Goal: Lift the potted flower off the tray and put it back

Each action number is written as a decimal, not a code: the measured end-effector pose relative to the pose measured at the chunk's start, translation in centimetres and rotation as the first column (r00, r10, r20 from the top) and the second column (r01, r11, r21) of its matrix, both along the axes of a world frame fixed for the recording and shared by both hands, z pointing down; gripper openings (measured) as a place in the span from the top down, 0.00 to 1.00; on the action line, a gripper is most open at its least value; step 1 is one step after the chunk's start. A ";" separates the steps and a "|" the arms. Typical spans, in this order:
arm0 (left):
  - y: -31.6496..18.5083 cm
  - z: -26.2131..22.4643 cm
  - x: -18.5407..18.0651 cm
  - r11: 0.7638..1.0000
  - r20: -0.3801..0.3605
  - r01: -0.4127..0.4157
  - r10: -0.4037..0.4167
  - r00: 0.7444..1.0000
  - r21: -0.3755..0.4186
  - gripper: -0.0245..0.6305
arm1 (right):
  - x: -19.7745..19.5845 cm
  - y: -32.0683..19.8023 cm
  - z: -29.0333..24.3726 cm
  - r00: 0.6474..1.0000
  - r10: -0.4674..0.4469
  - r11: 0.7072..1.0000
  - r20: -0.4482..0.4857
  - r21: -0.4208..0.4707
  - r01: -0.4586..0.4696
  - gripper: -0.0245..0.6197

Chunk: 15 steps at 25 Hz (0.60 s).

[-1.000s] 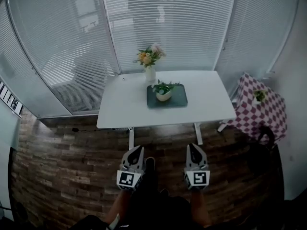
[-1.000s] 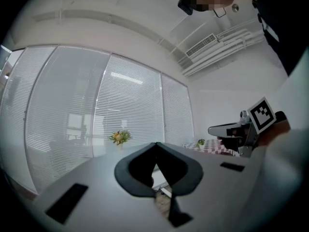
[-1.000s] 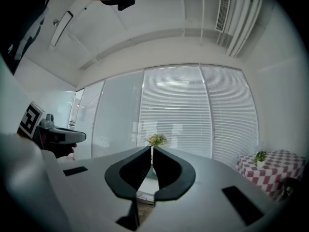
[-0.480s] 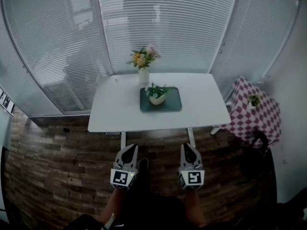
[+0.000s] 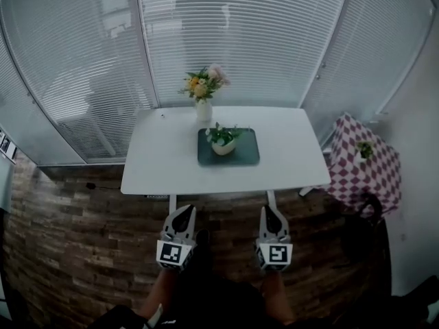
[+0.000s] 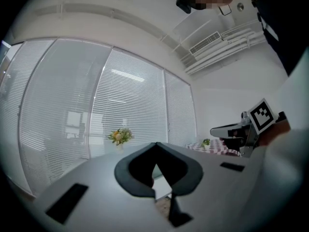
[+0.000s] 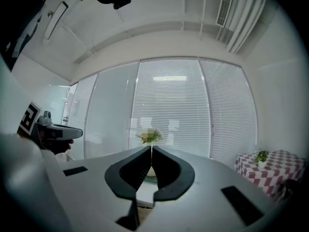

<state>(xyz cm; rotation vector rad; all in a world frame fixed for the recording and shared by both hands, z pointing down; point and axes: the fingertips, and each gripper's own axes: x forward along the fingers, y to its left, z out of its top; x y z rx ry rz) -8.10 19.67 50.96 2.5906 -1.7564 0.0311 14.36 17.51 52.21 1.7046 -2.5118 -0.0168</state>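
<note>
While it stands upright, potted flower (image 5: 223,142) occupies tray (image 5: 245,151).

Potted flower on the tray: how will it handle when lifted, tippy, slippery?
The potted flower looks squat with a rounded pot, so probably stable upright but may slip in a pinch. Leaves spread past the rim and likely flex. It seems to stand loose on the tray.
</note>
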 end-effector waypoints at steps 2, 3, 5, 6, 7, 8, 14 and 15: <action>-0.8 0.4 -0.3 1.000 -0.004 0.007 -0.007 1.000 -0.008 0.95 | -0.4 -1.1 0.3 1.000 -0.013 1.000 0.000 -0.006 0.013 0.95; -1.3 0.5 -0.6 1.000 -0.007 0.012 -0.012 1.000 -0.009 0.95 | -0.7 -1.6 0.3 1.000 -0.019 1.000 0.005 -0.001 0.019 0.95; -2.4 0.7 -1.1 1.000 -0.009 0.022 -0.022 1.000 -0.014 0.95 | -1.2 -2.8 0.2 1.000 -0.019 1.000 0.020 -0.001 0.019 0.95; -3.1 0.8 -1.4 1.000 -0.008 0.025 -0.025 1.000 -0.016 0.95 | -1.4 -3.5 0.2 1.000 -0.016 1.000 0.026 -0.007 0.016 0.95; -3.8 0.8 -1.6 0.999 -0.009 0.028 -0.028 1.000 -0.019 0.95 | -1.5 -4.3 0.3 0.999 -0.017 1.000 0.027 -0.013 0.017 0.95; -4.5 0.8 -1.8 0.999 -0.011 0.030 -0.030 0.999 -0.020 0.95 | -1.7 -5.0 0.5 1.000 -0.021 1.000 0.021 -0.017 0.021 0.95; -9.3 0.5 -3.0 0.999 -0.021 0.021 -0.022 1.000 -0.030 0.95 | -2.3 -10.1 -0.1 1.000 0.018 1.000 0.024 -0.019 -0.018 0.95; -10.3 0.2 -3.1 0.999 -0.024 0.017 -0.017 1.000 -0.028 0.95 | -2.3 -11.0 -0.3 0.999 0.023 1.000 0.031 -0.019 -0.022 0.95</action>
